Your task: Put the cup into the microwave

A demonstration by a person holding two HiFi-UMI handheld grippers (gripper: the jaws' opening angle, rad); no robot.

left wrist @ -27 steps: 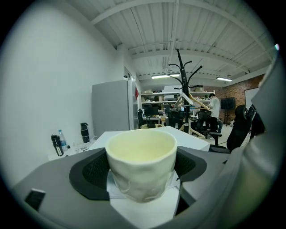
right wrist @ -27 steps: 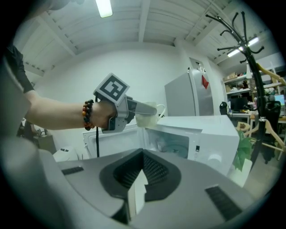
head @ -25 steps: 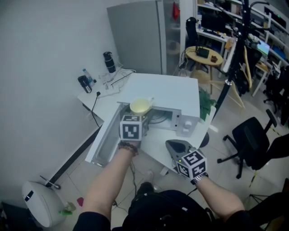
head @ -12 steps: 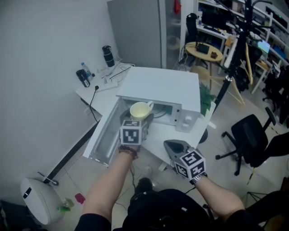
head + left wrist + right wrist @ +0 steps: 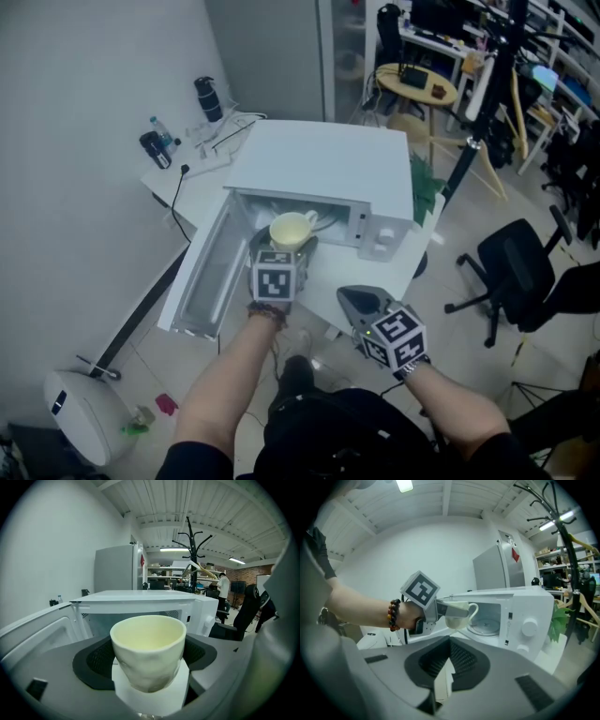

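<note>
- The left gripper [image 5: 285,247] has its jaws clamped on the cup [image 5: 148,651], one on each side of the body, holding it upright.
- The cup is empty; the left gripper view looks straight into its pale yellow inside and there is nothing there.
- The right gripper [image 5: 449,665] hangs low and off to the side. Its jaws sit together with nothing between them, and it plays no part just now.
- The cup hangs in the air just in front of the mouth of the microwave [image 5: 328,173], handle [image 5: 472,611] toward the opening. It has not yet gone in.
- The door [image 5: 202,281] is swung wide open to the left, so that step looks done.
- Inside I see only the glass turntable [image 5: 485,626], bare, with room for the cup.
- I'd say the job is a good half done: cup picked up, door open, cup brought to the opening.
- What is left: carry it in, set it on the turntable, let go and draw the gripper out.
</note>
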